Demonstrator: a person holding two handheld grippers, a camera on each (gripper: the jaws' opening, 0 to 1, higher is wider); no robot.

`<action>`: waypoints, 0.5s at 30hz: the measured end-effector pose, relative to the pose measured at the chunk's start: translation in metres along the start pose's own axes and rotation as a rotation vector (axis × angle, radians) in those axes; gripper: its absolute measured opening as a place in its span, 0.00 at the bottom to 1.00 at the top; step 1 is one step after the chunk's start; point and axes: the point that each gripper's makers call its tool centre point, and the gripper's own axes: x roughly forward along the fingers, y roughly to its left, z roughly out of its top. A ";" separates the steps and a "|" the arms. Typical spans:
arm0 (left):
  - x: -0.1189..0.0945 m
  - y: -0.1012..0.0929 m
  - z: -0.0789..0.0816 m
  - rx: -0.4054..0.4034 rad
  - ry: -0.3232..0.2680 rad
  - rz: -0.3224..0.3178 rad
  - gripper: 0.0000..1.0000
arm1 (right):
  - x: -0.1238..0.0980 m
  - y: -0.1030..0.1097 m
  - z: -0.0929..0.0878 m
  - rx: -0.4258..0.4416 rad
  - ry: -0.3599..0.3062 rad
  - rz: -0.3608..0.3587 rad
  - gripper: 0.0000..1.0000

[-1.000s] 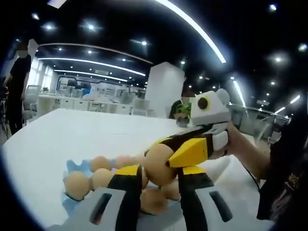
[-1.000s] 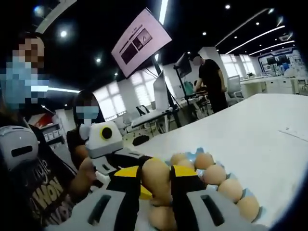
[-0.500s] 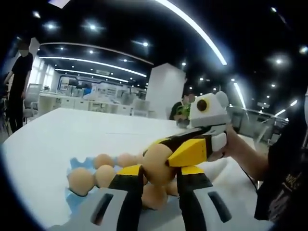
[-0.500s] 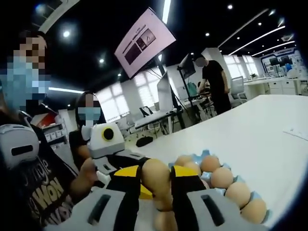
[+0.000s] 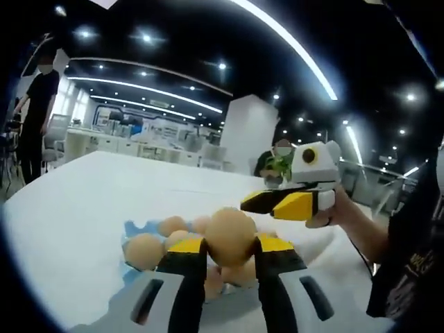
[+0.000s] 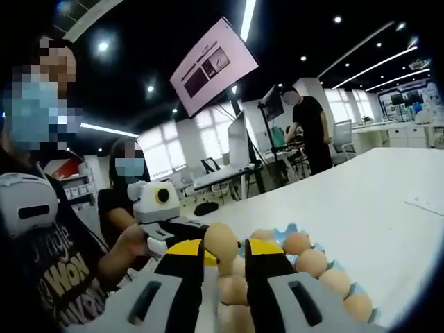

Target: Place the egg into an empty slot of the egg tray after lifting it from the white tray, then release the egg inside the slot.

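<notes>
Right now, in the left gripper view, the left gripper [image 5: 231, 245] is pinching a smooth tan egg [image 5: 231, 233] between its black-and-yellow jaws. The egg is sitting right at the jaw tips, held up above a pale blue moulded egg tray [image 5: 132, 227]. The tray is lying on a broad white table [image 5: 69, 201] and is carrying several other brown eggs [image 5: 143, 251] in its slots. The lifted egg is hanging over the near part of that tray, and I cannot tell which slot lies under it.

The right gripper [image 5: 254, 202] is reaching in from the right side of that view, just beside the upper edge of the held egg but apart from it. A person's hand [image 5: 334, 211] is gripping its white body. In the right gripper view its own two jaws are standing spread, with a gap between the yellow pads. The tan egg is showing in line with that gap, and the left gripper's dark jaws are coming in from the left to meet it.

A person in a dark shirt is standing beyond the far end of the table, near desks and a tilted wall screen.
</notes>
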 end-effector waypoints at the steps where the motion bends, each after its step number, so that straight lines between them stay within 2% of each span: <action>1: -0.002 0.003 0.000 -0.001 -0.001 0.008 0.27 | 0.000 0.000 -0.002 -0.003 0.003 -0.001 0.24; 15: -0.017 0.028 -0.001 -0.009 -0.005 0.079 0.27 | -0.009 -0.001 -0.011 -0.025 0.030 -0.015 0.24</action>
